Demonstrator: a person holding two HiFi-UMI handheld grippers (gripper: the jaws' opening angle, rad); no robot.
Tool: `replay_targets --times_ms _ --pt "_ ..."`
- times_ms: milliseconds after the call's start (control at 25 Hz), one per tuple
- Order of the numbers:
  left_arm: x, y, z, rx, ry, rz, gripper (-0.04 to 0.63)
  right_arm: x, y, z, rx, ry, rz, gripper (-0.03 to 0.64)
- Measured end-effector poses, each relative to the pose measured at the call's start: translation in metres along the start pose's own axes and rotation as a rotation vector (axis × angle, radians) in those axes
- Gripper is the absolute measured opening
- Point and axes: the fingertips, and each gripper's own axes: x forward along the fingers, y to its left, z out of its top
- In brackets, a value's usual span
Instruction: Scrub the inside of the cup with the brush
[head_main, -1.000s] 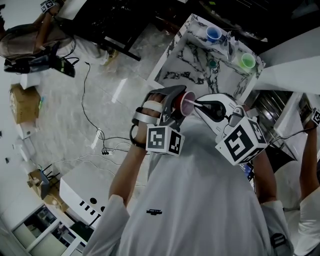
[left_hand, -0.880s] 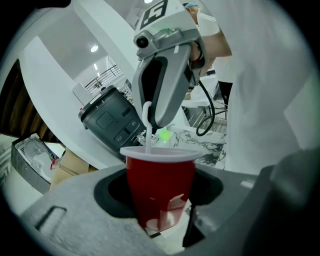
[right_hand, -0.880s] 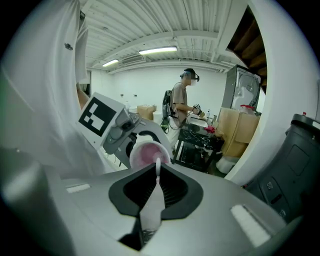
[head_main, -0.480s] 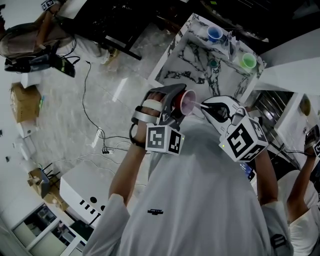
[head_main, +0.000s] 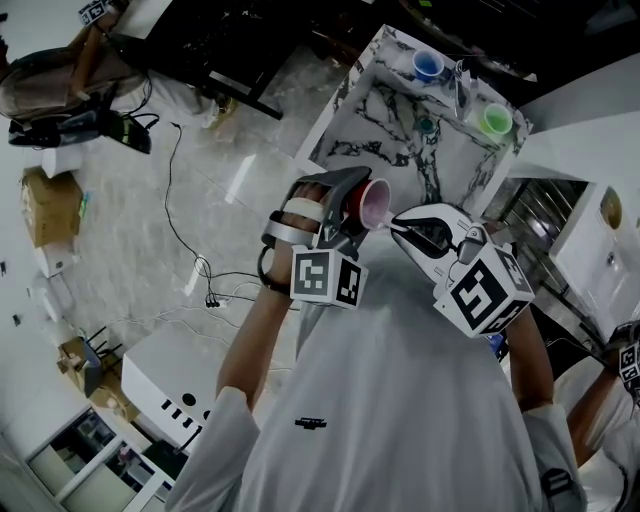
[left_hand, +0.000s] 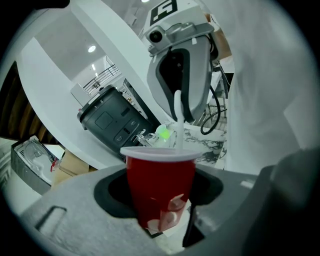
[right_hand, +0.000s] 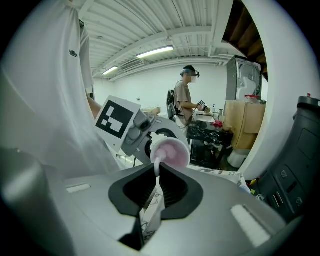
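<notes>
Cup (head_main: 372, 204) is clamped in L gripper (head_main: 346, 214), brush (right_hand: 156, 169) pinched in R gripper (head_main: 401, 224). Vs 0.5 s ago, brush is pushed back in; scrubbing is judged mid-stroke.

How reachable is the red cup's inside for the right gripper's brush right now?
Likely yes. The left gripper holds the red cup with its open mouth turned to the right gripper, whose brush reaches into it; nothing stands between.
</notes>
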Motion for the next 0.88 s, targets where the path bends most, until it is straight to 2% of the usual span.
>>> replay_targets --times_ms 280,520,880 --pt "0.000 -0.005 0.000 -0.001 0.001 -0.005 0.259 0.003 -0.008 0.015 -0.040 -0.037 -0.025 0.028" --pt "-0.001 -0.002 0.002 -0.006 -0.003 0.004 0.259 0.002 -0.024 0.023 -0.018 -0.074 -0.072 0.028" --pt "-0.002 0.002 0.000 -0.027 -0.006 0.012 0.259 0.009 -0.034 -0.003 0.024 0.005 -0.100 0.028"
